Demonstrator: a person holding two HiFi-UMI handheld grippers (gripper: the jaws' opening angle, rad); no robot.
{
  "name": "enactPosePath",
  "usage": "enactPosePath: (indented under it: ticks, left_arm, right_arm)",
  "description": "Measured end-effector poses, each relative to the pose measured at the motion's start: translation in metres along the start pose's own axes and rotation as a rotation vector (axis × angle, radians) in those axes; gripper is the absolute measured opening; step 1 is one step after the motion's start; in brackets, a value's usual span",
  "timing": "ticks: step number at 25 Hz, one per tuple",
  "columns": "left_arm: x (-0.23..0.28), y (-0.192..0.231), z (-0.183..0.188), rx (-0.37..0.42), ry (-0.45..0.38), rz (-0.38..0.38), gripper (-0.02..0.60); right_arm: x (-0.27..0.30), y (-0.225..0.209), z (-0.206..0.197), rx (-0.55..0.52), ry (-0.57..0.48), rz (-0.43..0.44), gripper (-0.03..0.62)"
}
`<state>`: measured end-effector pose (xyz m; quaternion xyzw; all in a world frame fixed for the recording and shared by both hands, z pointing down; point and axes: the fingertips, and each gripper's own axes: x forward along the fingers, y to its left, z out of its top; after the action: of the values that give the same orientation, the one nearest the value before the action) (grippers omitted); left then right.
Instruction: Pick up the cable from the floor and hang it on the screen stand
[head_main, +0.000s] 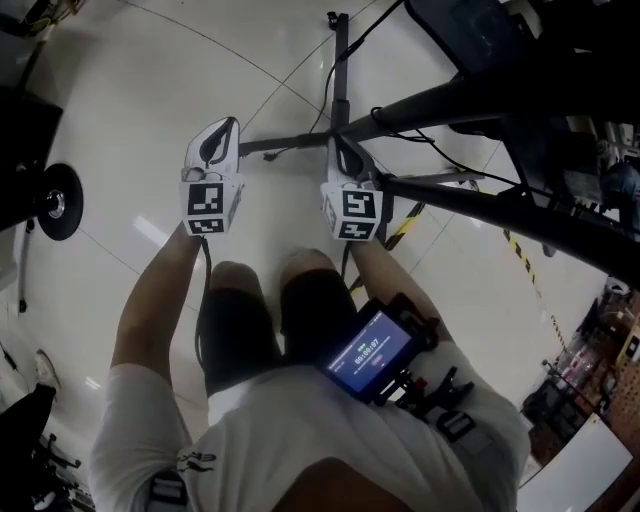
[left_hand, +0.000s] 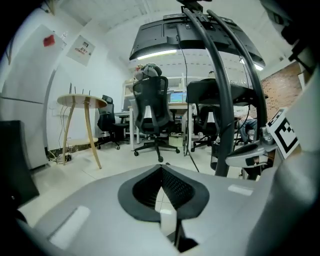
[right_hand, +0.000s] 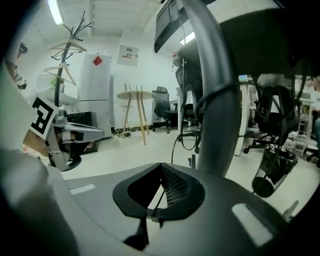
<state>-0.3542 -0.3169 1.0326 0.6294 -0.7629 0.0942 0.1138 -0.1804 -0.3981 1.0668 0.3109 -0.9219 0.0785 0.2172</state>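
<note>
Head view: left gripper (head_main: 224, 130) and right gripper (head_main: 343, 150), jaws pressed together and empty, hover low; black cable (head_main: 283, 152) lies on the floor between them, against the screen stand (head_main: 341, 90) base.

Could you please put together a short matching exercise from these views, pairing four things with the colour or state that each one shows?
Things:
1. left gripper
2. phone
3. floor tape
4. round table

Descriptions:
A. yellow and black stripes
B. stands on slim wooden legs
C. jaws together, nothing between them
D. screen lit blue

Right pairs: 1-C, 2-D, 3-A, 4-B.
</note>
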Motion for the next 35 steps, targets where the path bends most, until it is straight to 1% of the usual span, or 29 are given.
enactPosePath:
  ticks: [3,6,7,12,15,19,20,22,27,29,35]
  left_arm:
    - [0.026,0.005,-0.037,-0.012,-0.018,-0.017,0.002]
    - [0.044,0.007,-0.064,-0.011,-0.023,-0.04,0.002]
    - [0.047,0.009,-0.071,-0.015,-0.024,-0.041,0.002]
    - [0.05,0.013,-0.09,0.012,-0.045,-0.043,0.002]
    - [0.044,0.016,-0.098,0.004,-0.047,-0.043,0.002]
    - [0.038,0.02,-0.099,0.029,-0.061,-0.036,0.002]
    - [0.037,0.021,-0.1,0.036,-0.061,-0.038,0.002]
    - [0.035,0.022,-0.101,0.041,-0.062,-0.04,0.002]
    - [0.033,0.027,-0.097,0.05,-0.069,-0.029,0.002]
    - [0.031,0.028,-0.094,0.058,-0.072,-0.024,0.002]
    - [0.019,0.021,-0.077,0.112,-0.088,-0.023,0.002]
  right_arm:
    - [0.031,-0.004,-0.042,-0.006,-0.007,0.0,0.015]
    - [0.055,-0.008,-0.069,-0.002,-0.012,-0.007,0.018]
    - [0.06,-0.008,-0.077,0.001,-0.01,-0.003,0.04]
    - [0.083,-0.004,-0.099,0.016,0.005,0.022,0.087]
    - [0.092,0.002,-0.107,-0.001,0.02,0.026,0.105]
    - [0.102,-0.001,-0.111,-0.016,0.033,-0.013,0.099]
    - [0.104,-0.002,-0.112,-0.018,0.038,-0.021,0.073]
    - [0.105,-0.001,-0.112,-0.021,0.046,-0.025,0.061]
    - [0.097,0.009,-0.106,-0.022,0.044,0.002,0.031]
    - [0.092,0.015,-0.101,-0.028,0.042,0.017,0.029]
    - [0.068,0.04,-0.078,-0.099,0.028,0.068,0.029]
